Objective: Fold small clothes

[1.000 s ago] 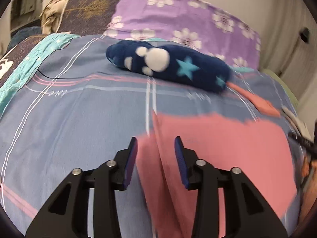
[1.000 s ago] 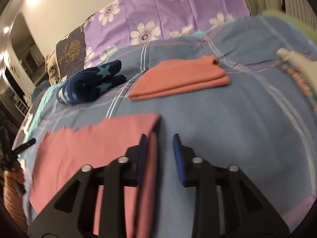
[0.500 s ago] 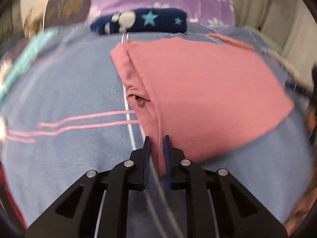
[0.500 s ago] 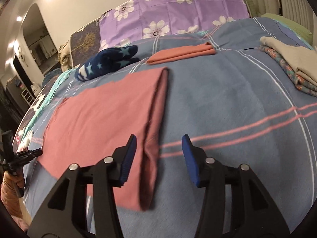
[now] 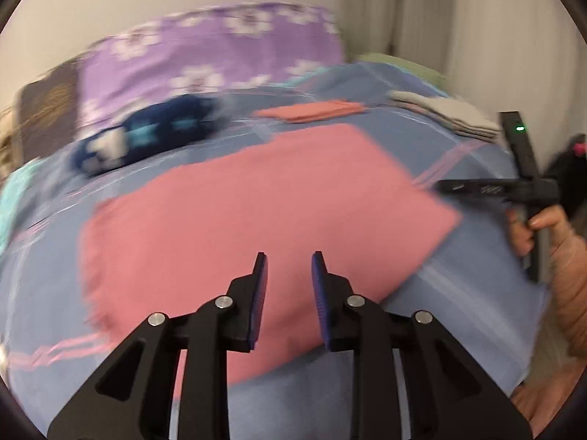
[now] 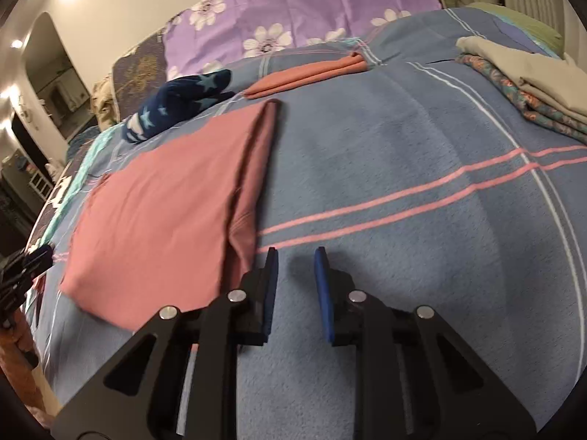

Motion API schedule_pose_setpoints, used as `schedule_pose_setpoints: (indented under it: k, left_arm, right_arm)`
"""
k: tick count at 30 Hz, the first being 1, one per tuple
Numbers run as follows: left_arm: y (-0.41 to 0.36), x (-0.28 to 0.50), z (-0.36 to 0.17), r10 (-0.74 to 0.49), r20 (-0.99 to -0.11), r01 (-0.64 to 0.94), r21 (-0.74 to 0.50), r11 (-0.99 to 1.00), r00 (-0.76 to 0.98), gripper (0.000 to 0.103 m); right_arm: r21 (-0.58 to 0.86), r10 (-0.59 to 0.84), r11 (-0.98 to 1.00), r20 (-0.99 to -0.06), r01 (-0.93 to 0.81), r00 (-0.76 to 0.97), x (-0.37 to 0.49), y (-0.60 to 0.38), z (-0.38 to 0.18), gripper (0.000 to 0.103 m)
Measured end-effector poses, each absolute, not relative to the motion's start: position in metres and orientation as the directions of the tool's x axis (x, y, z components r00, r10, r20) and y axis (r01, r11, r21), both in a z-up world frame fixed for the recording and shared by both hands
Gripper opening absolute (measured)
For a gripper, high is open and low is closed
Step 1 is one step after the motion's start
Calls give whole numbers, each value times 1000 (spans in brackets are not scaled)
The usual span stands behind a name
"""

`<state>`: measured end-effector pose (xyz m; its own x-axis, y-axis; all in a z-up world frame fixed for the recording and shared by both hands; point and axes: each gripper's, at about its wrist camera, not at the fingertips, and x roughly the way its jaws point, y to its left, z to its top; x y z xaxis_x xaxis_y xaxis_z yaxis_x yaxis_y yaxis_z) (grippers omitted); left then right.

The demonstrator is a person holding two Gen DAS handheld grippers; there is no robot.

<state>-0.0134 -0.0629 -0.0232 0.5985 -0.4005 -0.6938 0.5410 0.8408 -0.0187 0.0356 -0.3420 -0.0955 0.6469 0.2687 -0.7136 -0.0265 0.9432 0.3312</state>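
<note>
Blue striped bedding (image 6: 403,139) covers the bed and serves as the folding surface. On it the pink garment (image 6: 161,212) lies flat, already doubled, likely awaiting another fold. Above its near edge the left gripper (image 5: 289,267) hangs with jaws narrow, opening, nothing between them. Just beside the garment's fold, the right gripper (image 6: 295,264) is closing on nothing. A folded orange cloth (image 6: 304,73) lies well apart, seemingly finished.
</note>
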Motion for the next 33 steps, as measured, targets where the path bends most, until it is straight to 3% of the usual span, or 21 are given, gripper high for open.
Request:
schedule_pose_setpoints:
  k: [4,7,13,15,17,19,21,23,25,27,31,33]
  left_arm:
    - [-137,3,-39,-471,-734,646,-58,761,489,26]
    - [-189,11,-53,-516,-774,710,-125,693,368,26]
    - [-237,24,-74,-452,-826,678,-119,725,338,38]
    - [-245,22,-73,-447,-826,669,-118,734,344,55]
    - [-252,23,-74,-423,-833,663,-93,743,358,56]
    - [-259,23,-77,-396,-843,660,-68,749,363,51]
    - [-254,23,-78,-377,-835,642,-37,766,401,21]
    - [-242,28,-77,-414,-828,629,-98,771,378,10]
    - [-231,30,-78,-458,-818,616,-168,769,349,8]
    - [-226,30,-80,-486,-804,618,-197,761,342,8]
    - [-227,25,-82,-501,-791,630,-197,751,350,8]
    - [-227,25,-84,-516,-784,631,-213,746,346,8]
  right_arm:
    - [473,361,881,-666,-3,653,34,-363,-106,19]
    - [594,421,804,-618,43,664,33,-384,-117,8]
    - [690,437,718,-546,88,714,24,-406,-121,5]
    - [701,447,708,-537,84,715,24,-408,-122,5]
    - [702,450,708,-535,80,715,23,-408,-122,6]
    - [693,444,717,-540,78,715,22,-406,-121,7]
    - [666,425,741,-567,89,706,23,-403,-118,7]
    - [605,400,790,-630,97,665,30,-396,-111,7]
    - [505,364,860,-714,80,599,40,-386,-97,12]
    - [482,362,874,-732,63,578,55,-385,-81,38]
    - [432,362,902,-737,-16,571,106,-382,-59,38]
    - [466,416,883,-730,-51,542,138,-382,-61,30]
